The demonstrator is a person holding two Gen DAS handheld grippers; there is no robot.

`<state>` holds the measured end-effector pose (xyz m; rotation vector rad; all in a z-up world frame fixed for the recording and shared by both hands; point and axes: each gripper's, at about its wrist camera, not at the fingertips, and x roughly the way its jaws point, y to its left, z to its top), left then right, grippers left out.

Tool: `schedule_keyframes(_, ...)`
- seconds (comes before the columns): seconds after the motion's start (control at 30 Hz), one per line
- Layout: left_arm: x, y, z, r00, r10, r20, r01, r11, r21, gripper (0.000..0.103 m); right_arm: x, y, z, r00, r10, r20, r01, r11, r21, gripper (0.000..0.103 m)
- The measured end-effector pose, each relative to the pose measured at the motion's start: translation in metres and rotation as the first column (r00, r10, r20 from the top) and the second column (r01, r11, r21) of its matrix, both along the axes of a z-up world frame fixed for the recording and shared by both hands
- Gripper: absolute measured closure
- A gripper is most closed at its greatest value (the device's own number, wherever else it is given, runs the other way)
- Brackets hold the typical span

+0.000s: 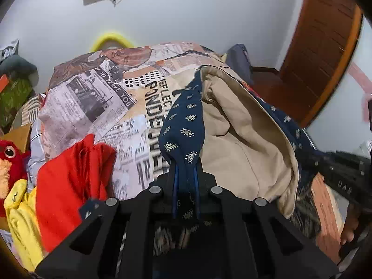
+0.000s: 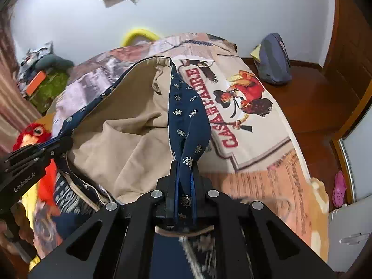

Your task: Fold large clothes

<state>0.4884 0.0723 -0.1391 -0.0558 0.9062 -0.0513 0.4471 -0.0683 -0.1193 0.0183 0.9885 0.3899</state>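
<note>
A large garment, navy with small paisley marks outside (image 1: 183,121) and beige lining inside (image 1: 234,139), hangs lifted over the bed. My left gripper (image 1: 186,162) is shut on a navy edge of it, cloth bunched between the fingers. In the right wrist view the same navy edge (image 2: 186,121) runs up from my right gripper (image 2: 184,165), which is shut on it too, with the beige lining (image 2: 130,139) sagging to the left. The left gripper (image 2: 58,143) shows at that view's left edge, pinching the navy hem.
A bedspread printed with newspaper and poster pictures (image 1: 97,102) covers the bed (image 2: 255,125). Red (image 1: 69,181) and yellow (image 1: 21,211) clothes and a red plush toy (image 2: 32,132) lie at the left. A backpack (image 2: 274,58) sits on the wooden floor near a door (image 1: 320,46).
</note>
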Motion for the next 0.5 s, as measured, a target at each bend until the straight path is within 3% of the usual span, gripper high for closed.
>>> schedule_keyframes(0.23, -0.073, 0.002, -0.005, 0.999, -0.051, -0.015, 0.051, 0.999, 0.011, 0.092, -0.064, -0.002, 0.005, 0.997, 0.075, 0.036, -0.073, 0.997, -0.039, 0.096)
schedule_keyframes(0.5, -0.124, 0.005, -0.053, 0.995, -0.056, -0.086, 0.059, 0.998, 0.03, 0.091, -0.101, -0.005, -0.023, 0.997, 0.081, -0.008, -0.081, 0.995, -0.054, 0.096)
